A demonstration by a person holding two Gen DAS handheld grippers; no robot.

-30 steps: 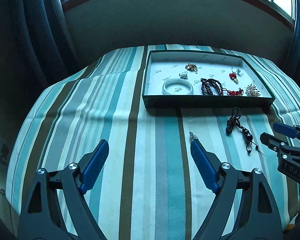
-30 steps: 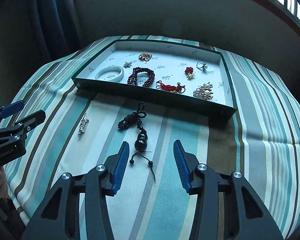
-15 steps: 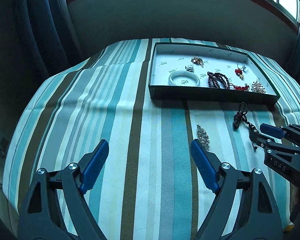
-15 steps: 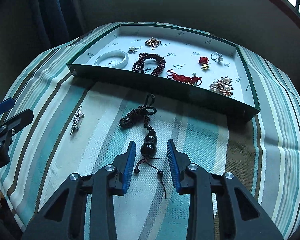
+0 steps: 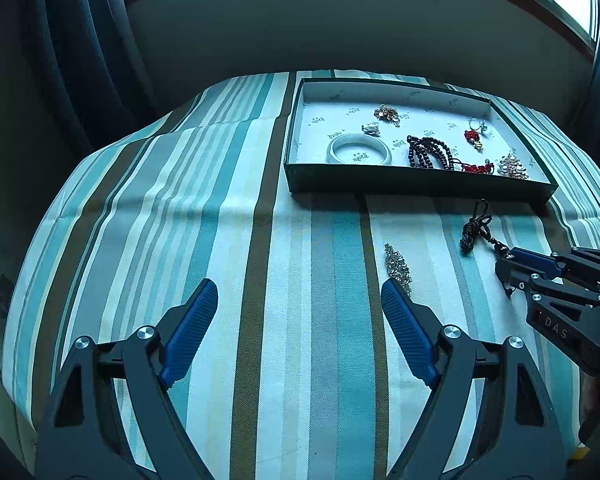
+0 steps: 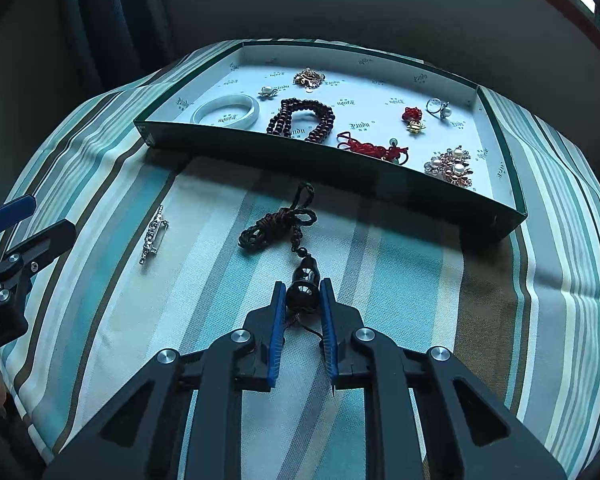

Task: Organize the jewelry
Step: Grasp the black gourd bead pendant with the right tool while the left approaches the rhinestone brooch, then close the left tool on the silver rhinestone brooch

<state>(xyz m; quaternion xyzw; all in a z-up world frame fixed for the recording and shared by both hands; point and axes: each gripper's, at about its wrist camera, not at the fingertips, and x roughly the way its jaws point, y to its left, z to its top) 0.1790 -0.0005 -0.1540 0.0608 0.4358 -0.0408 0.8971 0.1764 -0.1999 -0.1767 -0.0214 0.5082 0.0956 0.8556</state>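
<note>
Right gripper (image 6: 303, 300) has just closed, pinching the gourd pendant (image 6: 302, 294) at lower centre. Left gripper (image 5: 300, 320) spread, idle. Next, prob: lift w/ cord trailing, over tray (image 6: 500, 216) wall, upper frame.

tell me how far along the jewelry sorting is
Mostly done: the white bangle, beads and smaller pieces lie in the tray. In hand: the right gripper, just closed on the gourd pendant. Left: the silver brooch on the cloth.
</note>
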